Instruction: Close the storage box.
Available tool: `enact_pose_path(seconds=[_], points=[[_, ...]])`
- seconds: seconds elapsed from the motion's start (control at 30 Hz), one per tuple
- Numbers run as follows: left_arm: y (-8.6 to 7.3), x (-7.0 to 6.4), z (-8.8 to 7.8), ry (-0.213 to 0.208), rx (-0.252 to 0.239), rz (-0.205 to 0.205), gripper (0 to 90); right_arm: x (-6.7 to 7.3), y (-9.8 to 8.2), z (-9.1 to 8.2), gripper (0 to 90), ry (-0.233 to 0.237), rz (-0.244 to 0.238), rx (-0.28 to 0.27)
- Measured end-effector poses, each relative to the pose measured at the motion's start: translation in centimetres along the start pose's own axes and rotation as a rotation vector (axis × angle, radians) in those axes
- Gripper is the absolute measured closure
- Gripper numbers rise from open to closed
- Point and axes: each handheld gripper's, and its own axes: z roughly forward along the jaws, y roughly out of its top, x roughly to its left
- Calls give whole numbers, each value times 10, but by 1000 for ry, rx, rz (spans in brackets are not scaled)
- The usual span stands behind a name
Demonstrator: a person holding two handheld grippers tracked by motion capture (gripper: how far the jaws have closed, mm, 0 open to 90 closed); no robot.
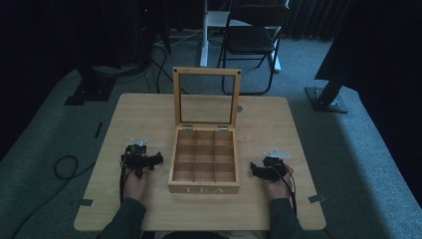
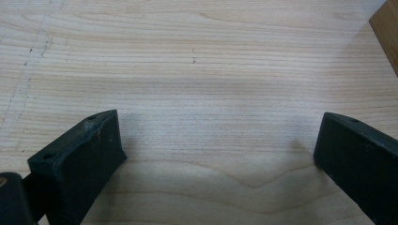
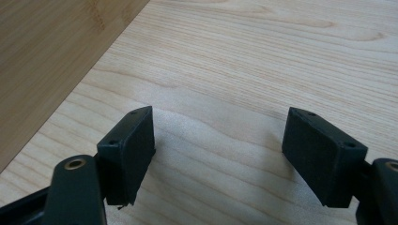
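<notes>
A wooden tea box (image 1: 204, 162) marked TEA stands near the middle of the table with its glass-paned lid (image 1: 206, 97) raised upright; its compartments look bare. My left gripper (image 1: 142, 159) rests on the tabletop just left of the box, and my right gripper (image 1: 268, 168) rests just right of it. In the left gripper view the left gripper (image 2: 218, 143) stands open over bare wood, with the box corner (image 2: 387, 33) at the upper right. In the right gripper view the right gripper (image 3: 218, 140) is open over bare wood, with the box wall (image 3: 51, 61) at the left.
The light wooden table (image 1: 149, 114) stands on grey carpet. A black folding chair (image 1: 254, 35) and a white table leg (image 1: 204, 35) stand beyond its far edge. Black stand bases (image 1: 326, 97) and cables (image 1: 64, 167) lie on the floor at both sides.
</notes>
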Motion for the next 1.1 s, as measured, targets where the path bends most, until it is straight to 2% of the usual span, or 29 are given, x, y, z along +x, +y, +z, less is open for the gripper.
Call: enact_pose_path(seconds=[0.1, 0.2, 0.5, 0.8, 0.9, 1.1], points=[[0, 0, 0, 0, 0, 0, 16, 0, 0, 0, 252, 0, -1, 0], [0, 0, 0, 0, -1, -1, 16, -1, 1, 1, 252, -22, 22, 0], [0, 0, 0, -2, -1, 2, 16, -1, 2, 2, 242, -24, 24, 5], [0, 0, 0, -2, -1, 2, 16, 0, 12, 4, 213, -18, 19, 79], [0, 0, 0, -2, -1, 2, 16, 0, 16, 5, 288, -15, 19, 93], [0, 0, 0, -2, -1, 2, 16, 1, 20, 3, 384, 15, 48, 77]])
